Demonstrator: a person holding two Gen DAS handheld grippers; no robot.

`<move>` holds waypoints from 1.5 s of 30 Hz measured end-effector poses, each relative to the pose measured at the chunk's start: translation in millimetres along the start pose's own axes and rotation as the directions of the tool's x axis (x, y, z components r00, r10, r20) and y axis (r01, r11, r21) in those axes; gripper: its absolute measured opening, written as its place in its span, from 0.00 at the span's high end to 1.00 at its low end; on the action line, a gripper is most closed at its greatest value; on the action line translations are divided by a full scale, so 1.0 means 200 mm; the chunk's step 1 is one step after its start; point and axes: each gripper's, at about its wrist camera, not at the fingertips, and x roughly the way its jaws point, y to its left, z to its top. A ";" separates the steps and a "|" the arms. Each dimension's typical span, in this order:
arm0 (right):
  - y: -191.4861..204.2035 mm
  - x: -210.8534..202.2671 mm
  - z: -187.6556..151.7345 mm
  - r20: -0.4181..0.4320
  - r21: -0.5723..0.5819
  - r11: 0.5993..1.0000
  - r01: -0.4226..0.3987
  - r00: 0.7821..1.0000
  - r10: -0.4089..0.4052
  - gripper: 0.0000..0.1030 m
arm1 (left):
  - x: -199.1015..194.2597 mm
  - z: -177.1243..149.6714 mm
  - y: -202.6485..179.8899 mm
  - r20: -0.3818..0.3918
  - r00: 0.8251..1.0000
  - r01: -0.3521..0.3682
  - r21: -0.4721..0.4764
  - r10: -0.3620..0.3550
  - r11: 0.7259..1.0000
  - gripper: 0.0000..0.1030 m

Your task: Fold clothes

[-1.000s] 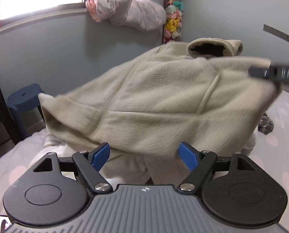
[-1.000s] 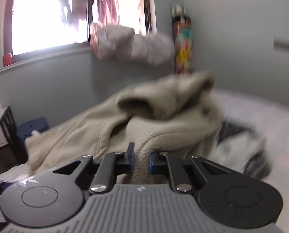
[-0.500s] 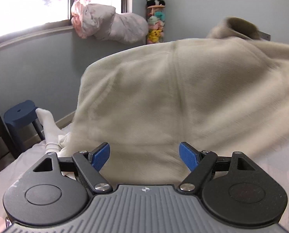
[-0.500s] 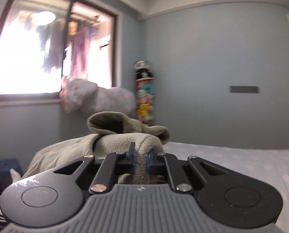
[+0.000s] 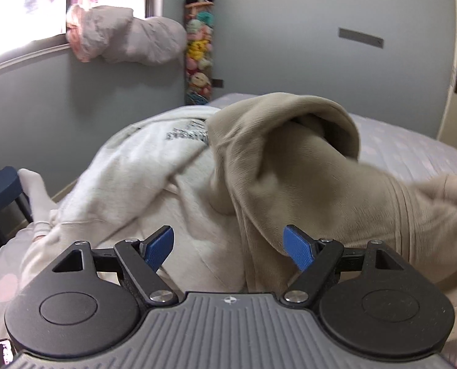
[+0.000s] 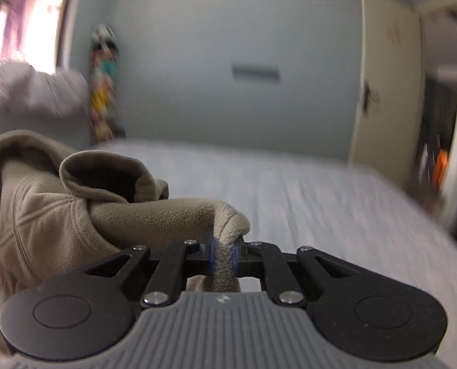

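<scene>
Beige fleece (image 6: 59,215) dragged aside; beneath, apparently a white sweatshirt (image 5: 154,166).

Your beige fleece garment (image 5: 305,184) hung bunched and draped, one edge lifted off the bed. It partly covered a cream printed sweatshirt (image 5: 154,166) lying rumpled beneath it.

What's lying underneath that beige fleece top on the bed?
Under the beige fleece top lies a white sweatshirt with grey print, on the bed. Whatever is beneath the fleece's right part is covered.
</scene>
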 end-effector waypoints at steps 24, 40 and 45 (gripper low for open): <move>0.27 0.33 0.00 -0.155 -0.129 0.979 -0.161 0.978 0.140 0.28 | 0.35 -0.01 -0.11 -0.115 0.993 -0.017 0.101 0.028 0.995 0.24; 0.46 0.69 0.11 -0.290 -0.084 0.942 -0.326 0.912 0.290 0.18 | 0.50 0.17 -0.16 -0.072 0.997 0.026 0.120 -0.017 0.992 0.24; 0.54 0.71 0.05 -0.332 -0.103 0.922 -0.372 0.887 0.321 0.45 | 0.53 0.19 -0.26 -0.064 0.997 0.040 0.177 -0.029 0.983 0.57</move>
